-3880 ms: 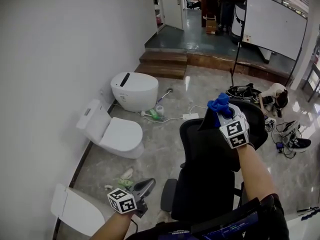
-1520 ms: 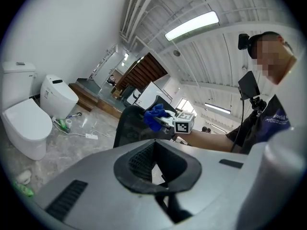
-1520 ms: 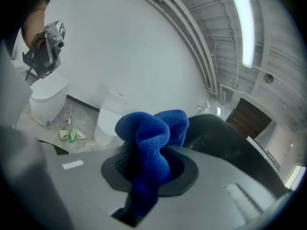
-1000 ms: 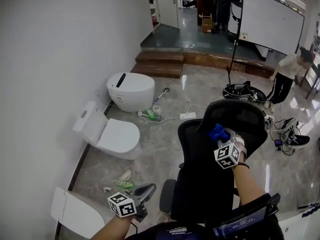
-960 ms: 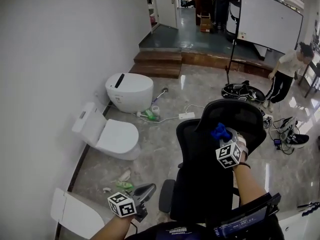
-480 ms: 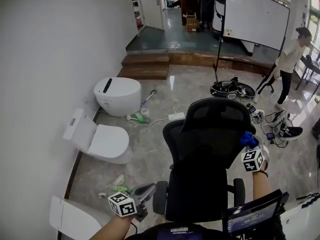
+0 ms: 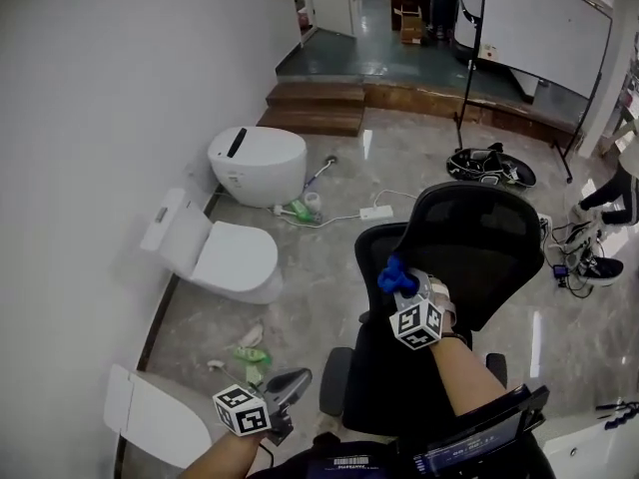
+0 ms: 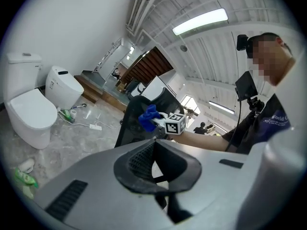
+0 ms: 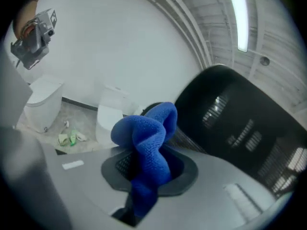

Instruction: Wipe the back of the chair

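Note:
A black mesh office chair [image 7: 469, 257] stands in front of me with its back towards me. My right gripper [image 7: 402, 283] is shut on a bunched blue cloth [image 7: 395, 275] and sits at the left edge of the chair back, at mid height. In the right gripper view the cloth [image 9: 146, 143] bulges out of the jaws, with the chair back [image 9: 240, 123] close on the right. My left gripper [image 7: 287, 388] hangs low at the left, away from the chair, shut with nothing in it. The left gripper view shows its pads [image 8: 144, 158] together and the cloth [image 8: 148, 116] beyond.
Two white toilets [image 7: 225, 257] [image 7: 258, 166] stand along the left wall, and a third [image 7: 150, 417] sits at the lower left. Litter [image 7: 250, 352], a power strip [image 7: 376, 212] and cables lie on the marble floor. Wooden steps [image 7: 319, 108] and a whiteboard [image 7: 544, 18] are behind.
My right gripper with the blue cloth has swept from the right edge of the chair back across to its left edge. The left gripper has stayed low at the left.

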A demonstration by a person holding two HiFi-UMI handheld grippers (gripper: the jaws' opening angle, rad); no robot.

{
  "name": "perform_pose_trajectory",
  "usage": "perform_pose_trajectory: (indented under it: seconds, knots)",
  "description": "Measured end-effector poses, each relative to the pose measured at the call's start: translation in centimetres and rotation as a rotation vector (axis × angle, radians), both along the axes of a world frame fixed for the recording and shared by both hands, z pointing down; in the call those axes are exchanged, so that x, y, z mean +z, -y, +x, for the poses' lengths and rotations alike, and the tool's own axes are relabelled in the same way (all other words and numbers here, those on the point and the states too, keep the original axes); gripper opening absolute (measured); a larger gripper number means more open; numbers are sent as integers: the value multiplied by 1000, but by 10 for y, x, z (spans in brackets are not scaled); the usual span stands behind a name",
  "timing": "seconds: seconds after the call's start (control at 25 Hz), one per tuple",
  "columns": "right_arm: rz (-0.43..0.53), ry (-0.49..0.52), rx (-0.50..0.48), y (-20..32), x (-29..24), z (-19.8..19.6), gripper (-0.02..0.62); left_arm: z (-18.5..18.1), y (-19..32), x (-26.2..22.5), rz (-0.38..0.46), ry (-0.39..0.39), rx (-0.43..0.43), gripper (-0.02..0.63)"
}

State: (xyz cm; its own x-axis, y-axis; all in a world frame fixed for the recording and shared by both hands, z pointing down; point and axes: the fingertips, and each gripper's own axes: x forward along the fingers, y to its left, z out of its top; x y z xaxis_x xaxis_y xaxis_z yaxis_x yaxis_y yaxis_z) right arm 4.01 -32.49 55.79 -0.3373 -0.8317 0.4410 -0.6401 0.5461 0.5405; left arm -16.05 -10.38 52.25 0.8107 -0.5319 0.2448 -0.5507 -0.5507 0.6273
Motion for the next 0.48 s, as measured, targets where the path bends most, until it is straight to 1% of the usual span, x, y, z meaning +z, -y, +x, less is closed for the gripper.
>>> perform_pose_trajectory:
  seconds: [0.08,0.16,0.24,0.32,0.4,0.48]
  knots:
    - [6,34,-27,18,2,-40,66,-22,-6,8,-19,13,-29,3]
    - [15,72,-20,33,-1,-56,66,-40,-12,14,-37,29,-62,3]
    - [22,92,-3,46,0,-58,66,-55,-18,19,-55,45,-87,3]
    - [39,87,-12,51,2,-59,66,-66,-23,25,-71,57,-101,3]
    - [62,64,-29,50,1,-56,64,-67,-27,28,-83,62,-101,3]
    - [66,57,-10,48,2,-36,65,-57,-28,29,-90,63,-85,3]
